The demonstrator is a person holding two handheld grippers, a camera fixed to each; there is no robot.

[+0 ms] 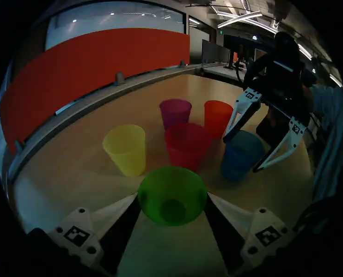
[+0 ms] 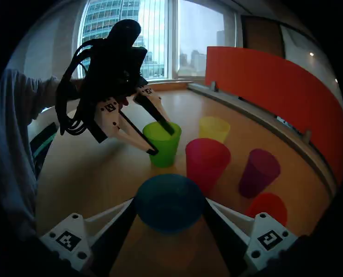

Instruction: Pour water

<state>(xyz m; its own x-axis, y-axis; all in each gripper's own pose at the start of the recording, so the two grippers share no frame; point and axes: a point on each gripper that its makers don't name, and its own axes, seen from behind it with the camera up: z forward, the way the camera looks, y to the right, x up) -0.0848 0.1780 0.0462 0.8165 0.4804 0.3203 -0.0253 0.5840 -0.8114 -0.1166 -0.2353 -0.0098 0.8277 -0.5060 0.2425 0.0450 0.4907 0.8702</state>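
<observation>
The green cup (image 1: 172,196) stands upright on the table (image 1: 74,175), near its front edge, with its open mouth toward the left gripper's camera. The left gripper (image 1: 172,198) is clamped on it, one finger pressed against each side of the wall just below the rim. In the right gripper view this gripper reaches down at a slant from the upper left, its dark body and looped cables above the cup and a pale sleeve (image 2: 12,138) behind it. The blue cup (image 2: 169,207) also stands on the table, just right of the green one as the left gripper view shows them. The right gripper (image 2: 170,203) is closed on it from both sides, and in the left gripper view it comes in level from the right with its fingers slanting down to the cup. Between and beyond these two stand a red cup (image 1: 187,145), a yellow cup (image 1: 125,150), a purple cup (image 1: 175,113) and an orange cup (image 1: 217,117), close together but apart. An orange partition (image 1: 93,64) runs along the table's far edge, and tall windows (image 2: 171,37) lie beyond.
</observation>
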